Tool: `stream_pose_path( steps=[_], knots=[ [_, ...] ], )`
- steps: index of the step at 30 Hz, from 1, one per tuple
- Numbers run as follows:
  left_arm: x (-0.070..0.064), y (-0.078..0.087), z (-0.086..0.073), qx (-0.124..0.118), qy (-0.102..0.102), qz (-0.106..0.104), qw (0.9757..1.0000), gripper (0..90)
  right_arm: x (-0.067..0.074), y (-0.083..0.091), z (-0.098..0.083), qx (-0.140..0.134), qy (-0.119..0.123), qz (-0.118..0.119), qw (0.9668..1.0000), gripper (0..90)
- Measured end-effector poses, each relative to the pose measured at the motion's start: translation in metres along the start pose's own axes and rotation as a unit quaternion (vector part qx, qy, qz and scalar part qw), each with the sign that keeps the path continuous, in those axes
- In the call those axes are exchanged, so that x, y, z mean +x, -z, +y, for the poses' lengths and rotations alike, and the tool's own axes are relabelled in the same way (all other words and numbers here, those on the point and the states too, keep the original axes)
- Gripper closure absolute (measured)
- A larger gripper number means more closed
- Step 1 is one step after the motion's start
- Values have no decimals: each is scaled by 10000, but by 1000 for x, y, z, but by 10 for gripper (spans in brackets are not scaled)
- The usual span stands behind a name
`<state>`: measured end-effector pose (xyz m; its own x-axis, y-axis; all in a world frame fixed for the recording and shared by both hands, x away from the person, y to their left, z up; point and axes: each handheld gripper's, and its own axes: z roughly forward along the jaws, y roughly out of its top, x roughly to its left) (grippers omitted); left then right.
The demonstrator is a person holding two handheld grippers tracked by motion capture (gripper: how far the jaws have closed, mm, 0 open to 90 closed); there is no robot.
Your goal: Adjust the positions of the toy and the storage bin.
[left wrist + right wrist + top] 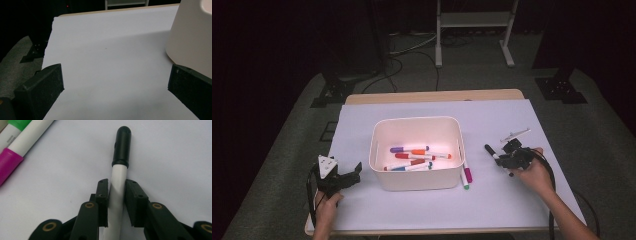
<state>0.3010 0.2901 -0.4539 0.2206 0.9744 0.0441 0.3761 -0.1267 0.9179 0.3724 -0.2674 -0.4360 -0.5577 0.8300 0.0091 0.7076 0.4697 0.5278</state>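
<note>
While the right gripper point(117, 195) clamps its two black jaws on the white barrel of a black-capped marker point(119, 170), the job in hand looks like the pick-up stage of gathering loose markers into the white bin point(417, 177). In the high view this marker point(492, 152) lies on the pale table cover point(422, 210) to the right of the bin, well apart from it, with its cap pointing toward the bin. The next move, as I judge it, calls for a lift clear of the cover, a carry over the bin's rim and a release among the markers already inside. The barrel is smooth, round and glossy, so it could roll or pivot between the flat pads. A magenta-capped marker point(11, 161) and a green-capped marker point(15, 127) lie side by side against the bin's right wall. The left gripper point(334, 177) rests near the bin's left front corner, jaws spread wide with nothing between them. The bin is a rounded, matte plastic tub.
</note>
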Motion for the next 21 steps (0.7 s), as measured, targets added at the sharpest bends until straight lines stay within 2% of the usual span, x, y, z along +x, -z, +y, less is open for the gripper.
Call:
stream_pose_path(
  steps=[6, 10, 14, 21],
  knots=[
    [0, 0, 0, 7, 2, 1, 10000, 0, -2, 1, 0, -8, -99, 52, 9999, 760],
    [0, 0, 0, 3, 1, 5, 10000, 0, -2, 4, -1, 43, -184, 302, 9994, 760],
    [0, 0, 0, 4, -1, 6, 10000, 0, 0, 10, -2, 1, -145, 451, 9989, 760],
    [0, 0, 0, 10, 3, 3, 10000, 0, 9, 34, 1, -258, -116, 734, 9969, 760]
  ],
)
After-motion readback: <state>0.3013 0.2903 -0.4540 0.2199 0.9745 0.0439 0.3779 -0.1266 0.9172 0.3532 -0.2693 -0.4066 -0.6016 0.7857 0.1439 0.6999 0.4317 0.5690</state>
